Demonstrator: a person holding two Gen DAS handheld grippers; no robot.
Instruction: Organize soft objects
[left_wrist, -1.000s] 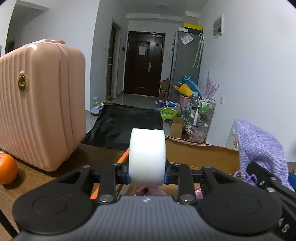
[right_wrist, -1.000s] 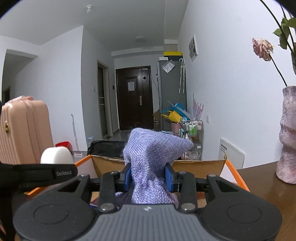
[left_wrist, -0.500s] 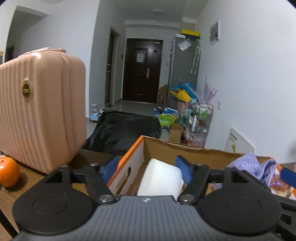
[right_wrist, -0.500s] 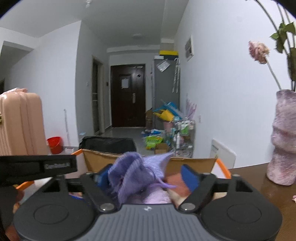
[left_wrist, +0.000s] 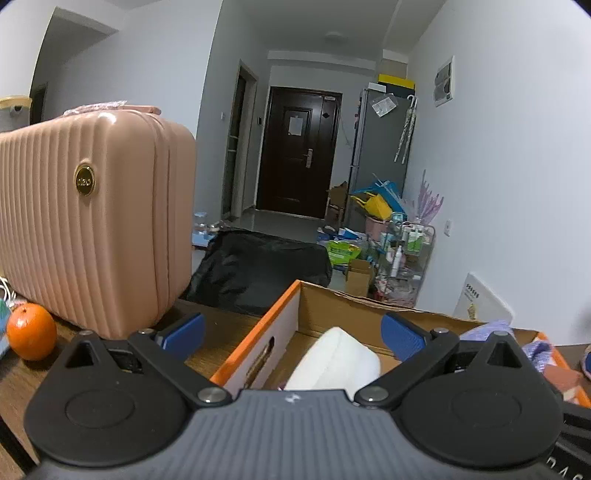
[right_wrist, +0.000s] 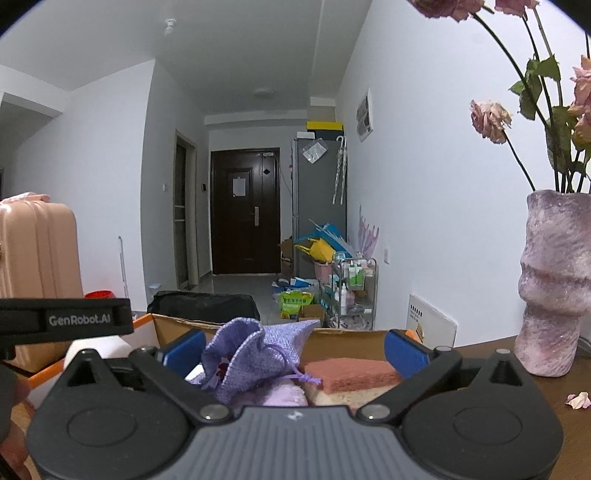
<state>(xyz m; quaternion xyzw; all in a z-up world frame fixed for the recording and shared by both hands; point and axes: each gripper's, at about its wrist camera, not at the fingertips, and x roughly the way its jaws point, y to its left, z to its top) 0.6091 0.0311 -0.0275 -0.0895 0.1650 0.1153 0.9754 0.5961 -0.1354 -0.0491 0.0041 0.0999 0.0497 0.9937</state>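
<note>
A cardboard box (left_wrist: 325, 304) with an orange rim stands on the wooden table. A white foam block (left_wrist: 334, 360) lies inside it. My left gripper (left_wrist: 291, 332) is open wide above the block, its blue pads apart and not touching it. In the right wrist view a purple knitted drawstring pouch (right_wrist: 251, 350) rests in the same box (right_wrist: 347, 338), beside a pink sponge (right_wrist: 351, 373). My right gripper (right_wrist: 293, 349) is open around the pouch without gripping it. The pouch also shows in the left wrist view (left_wrist: 491, 328).
A pink ribbed suitcase (left_wrist: 92, 236) stands on the table to the left, with an orange (left_wrist: 31, 336) in front of it. A purple vase (right_wrist: 554, 288) with dried roses stands at the right. A black bag (left_wrist: 258, 266) lies on the floor behind the table.
Both grippers opened. The left let go of the white foam block, the right let go of the purple pouch; both things dropped into the box and now rest there.
</note>
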